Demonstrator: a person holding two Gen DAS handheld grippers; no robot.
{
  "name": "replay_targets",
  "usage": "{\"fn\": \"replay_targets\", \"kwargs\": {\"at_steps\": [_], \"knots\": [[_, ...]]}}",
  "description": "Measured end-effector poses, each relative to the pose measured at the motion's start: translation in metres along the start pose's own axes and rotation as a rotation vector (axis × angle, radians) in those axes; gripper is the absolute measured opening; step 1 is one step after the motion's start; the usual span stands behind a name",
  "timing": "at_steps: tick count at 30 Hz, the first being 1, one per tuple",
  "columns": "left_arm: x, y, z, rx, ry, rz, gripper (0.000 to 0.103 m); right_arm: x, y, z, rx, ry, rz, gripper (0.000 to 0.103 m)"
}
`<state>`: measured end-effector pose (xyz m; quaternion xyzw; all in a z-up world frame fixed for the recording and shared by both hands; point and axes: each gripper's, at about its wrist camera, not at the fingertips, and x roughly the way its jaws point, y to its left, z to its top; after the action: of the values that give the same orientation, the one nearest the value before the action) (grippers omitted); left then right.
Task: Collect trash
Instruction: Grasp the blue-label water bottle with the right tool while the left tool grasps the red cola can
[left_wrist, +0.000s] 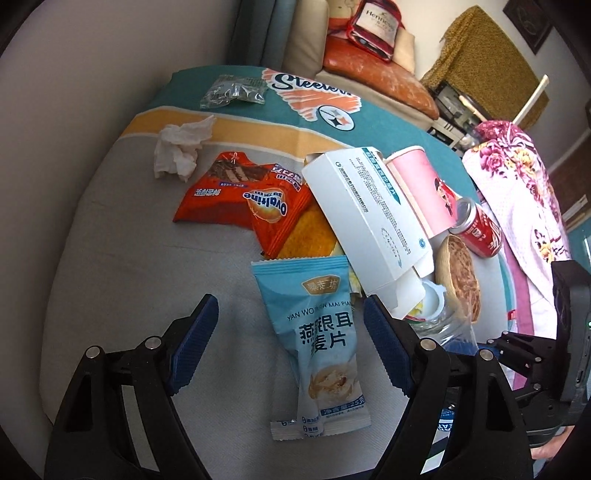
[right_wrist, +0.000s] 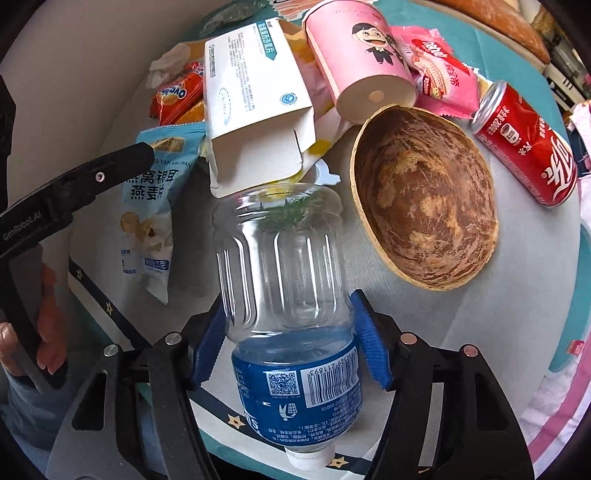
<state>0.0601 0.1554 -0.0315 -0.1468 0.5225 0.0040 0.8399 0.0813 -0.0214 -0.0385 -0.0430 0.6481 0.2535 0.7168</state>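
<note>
The cloth-covered table carries nearly all its litter, so by my reckoning the collecting has barely begun: no bin or bag shows in either view, and only one item is in a grip. Just ahead of the right gripper lies a heap: a white carton on top, a pink paper cup on its side beyond it, a brown shell-like bowl ahead and to the right, and a red can further right. That gripper's blue pads press against both sides of a clear plastic bottle, cap end toward the camera, its base pointing at the carton. The left gripper stands spread wide with nothing held, straddling a pale blue oat packet that lies flat between its fingers. Only the left view shows what lies beyond the heap: orange Ovaltine wrappers, a crumpled tissue and a clear crinkled bag farthest off. Only the right view shows the bottle in full and a pink snack wrapper beside the cup.
</note>
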Motion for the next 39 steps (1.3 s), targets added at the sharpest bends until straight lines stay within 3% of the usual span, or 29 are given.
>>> {"fn": "replay_targets", "kwargs": {"at_steps": [7, 18, 24, 29, 33, 39], "knots": [[0.0, -0.037, 0.009, 0.074, -0.009, -0.025, 0.081, -0.073, -0.043, -0.012, 0.085, -0.152, 0.014, 0.062], [0.025, -0.147, 0.031, 0.335, -0.001, -0.06, 0.081, -0.106, -0.14, -0.017, 0.283, -0.24, -0.077, 0.062], [0.051, -0.21, 0.049, 0.557, 0.032, -0.088, 0.081, -0.109, -0.177, -0.023, 0.345, -0.256, -0.088, 0.062], [0.081, -0.253, 0.057, 0.811, 0.057, -0.085, 0.082, -0.111, -0.21, -0.029, 0.396, -0.252, -0.081, 0.062], [0.108, -0.276, 0.058, 0.993, 0.11, -0.07, 0.082, -0.104, -0.233, -0.032, 0.434, -0.227, -0.076, 0.062], [0.135, -0.296, 0.063, 1.174, 0.165, -0.072, 0.083, -0.097, -0.26, -0.034, 0.479, -0.208, -0.076, 0.062]]}}
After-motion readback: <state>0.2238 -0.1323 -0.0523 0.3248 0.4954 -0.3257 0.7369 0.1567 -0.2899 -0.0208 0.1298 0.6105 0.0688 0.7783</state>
